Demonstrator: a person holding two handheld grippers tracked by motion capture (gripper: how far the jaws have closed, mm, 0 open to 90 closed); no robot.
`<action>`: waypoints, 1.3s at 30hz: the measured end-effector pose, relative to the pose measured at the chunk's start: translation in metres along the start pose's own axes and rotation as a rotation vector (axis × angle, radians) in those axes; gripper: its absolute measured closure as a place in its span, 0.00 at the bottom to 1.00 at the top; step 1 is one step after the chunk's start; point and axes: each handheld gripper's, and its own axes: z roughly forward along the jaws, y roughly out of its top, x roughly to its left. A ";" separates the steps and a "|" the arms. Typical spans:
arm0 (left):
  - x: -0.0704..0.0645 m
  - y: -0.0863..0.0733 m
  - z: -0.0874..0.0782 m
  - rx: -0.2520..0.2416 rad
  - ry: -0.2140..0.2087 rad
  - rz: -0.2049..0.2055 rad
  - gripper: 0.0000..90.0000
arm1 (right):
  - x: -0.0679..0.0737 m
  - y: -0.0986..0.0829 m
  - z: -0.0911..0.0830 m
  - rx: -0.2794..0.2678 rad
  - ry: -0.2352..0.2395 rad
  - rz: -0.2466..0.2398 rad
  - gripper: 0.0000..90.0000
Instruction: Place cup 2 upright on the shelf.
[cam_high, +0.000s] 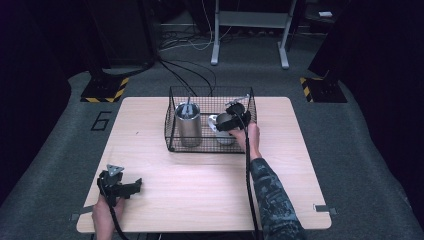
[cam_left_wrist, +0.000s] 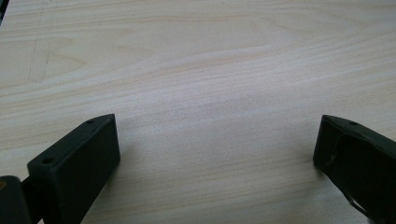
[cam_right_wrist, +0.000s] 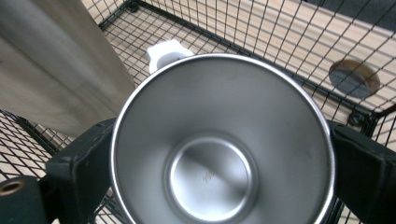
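Cup: a round, shiny stainless-steel cup is sitting between the right gripper's two black jaws in the right gripper view, its open mouth facing the camera and its flat bottom showing in the lower middle of the frame. In the high view the cup is showing just right of the frame's centre, inside the basket's right half.

Right gripper: the black two-jaw right gripper is reaching into the basket from the lower right of the high view, held in the person's hand. Its jaws are pressing against the cup's left and right sides, closed onto it at about the cup's width.

White piece: a small white object is peeking out just above the cup's rim, upper left of centre in the right gripper view; what it is cannot be told.

Canister: a tall brushed-steel cylinder is standing upright in the basket's left half, near the cup but apart from it.

Basket: a black wire-mesh basket is resting at the upper middle of the table.

Table: a light wooden tabletop is filling the middle of the high view.

Left gripper: the black left gripper is lying low at the lower left of the high view, well apart from the basket. Its jaws are standing wide apart over bare wood, holding nothing.
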 end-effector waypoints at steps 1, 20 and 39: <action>0.000 0.000 0.000 0.000 0.000 0.000 0.00 | 0.000 0.000 0.000 0.004 -0.002 0.001 0.06; 0.000 0.000 0.000 0.000 0.000 0.000 0.01 | 0.007 0.004 -0.027 -0.011 0.023 -0.024 0.00; 0.000 0.000 0.000 0.000 0.000 0.000 0.01 | 0.029 -0.034 -0.106 -0.086 0.010 -0.160 0.00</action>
